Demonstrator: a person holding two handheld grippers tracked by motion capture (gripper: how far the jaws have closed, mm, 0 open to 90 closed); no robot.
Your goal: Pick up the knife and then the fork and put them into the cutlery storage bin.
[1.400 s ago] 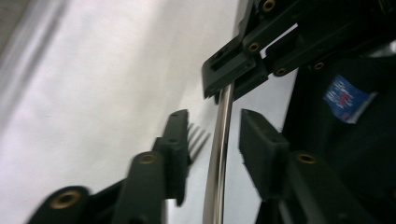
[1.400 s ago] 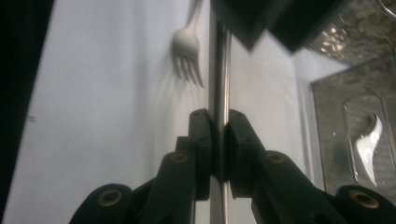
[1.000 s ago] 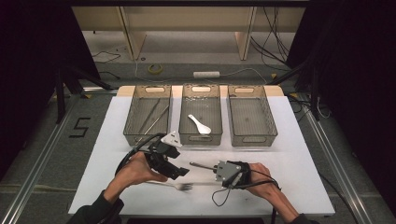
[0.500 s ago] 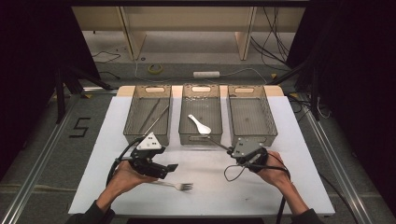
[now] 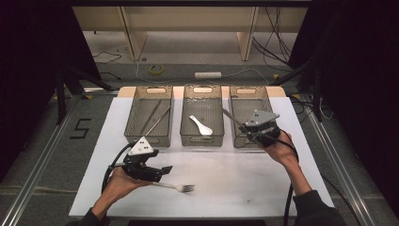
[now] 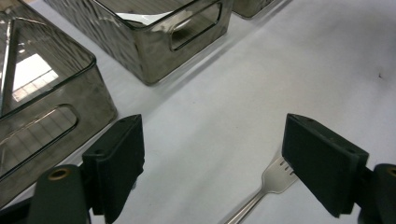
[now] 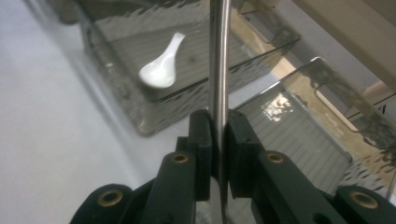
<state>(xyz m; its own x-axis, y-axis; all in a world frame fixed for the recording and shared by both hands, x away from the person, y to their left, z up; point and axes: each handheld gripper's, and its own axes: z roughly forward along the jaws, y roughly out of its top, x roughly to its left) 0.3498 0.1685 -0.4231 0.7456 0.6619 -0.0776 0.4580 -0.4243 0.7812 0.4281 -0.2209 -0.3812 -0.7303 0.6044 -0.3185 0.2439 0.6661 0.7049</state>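
A metal fork lies flat on the white table near the front edge. Just left of its tines, my left gripper hovers low and open. Its jaws have just been opening, and in the left gripper view the fork lies on the table beside the right jaw, unpressed. My right gripper is raised at the front of the right bin, shut on a slim metal utensil. The right gripper view shows the gripper clamping that utensil's shaft, whose end is hidden.
Three smoked-plastic bins stand in a row at the back of the table. The left bin holds thin metal sticks. The middle bin holds a white spoon, the same spoon that the right gripper view shows. Dark floor surrounds the table.
My right hand has carried the metal utensil from the table's middle rightward and up to the right bin. The left gripper has shifted left and lower with wider jaws. The fork lies still.
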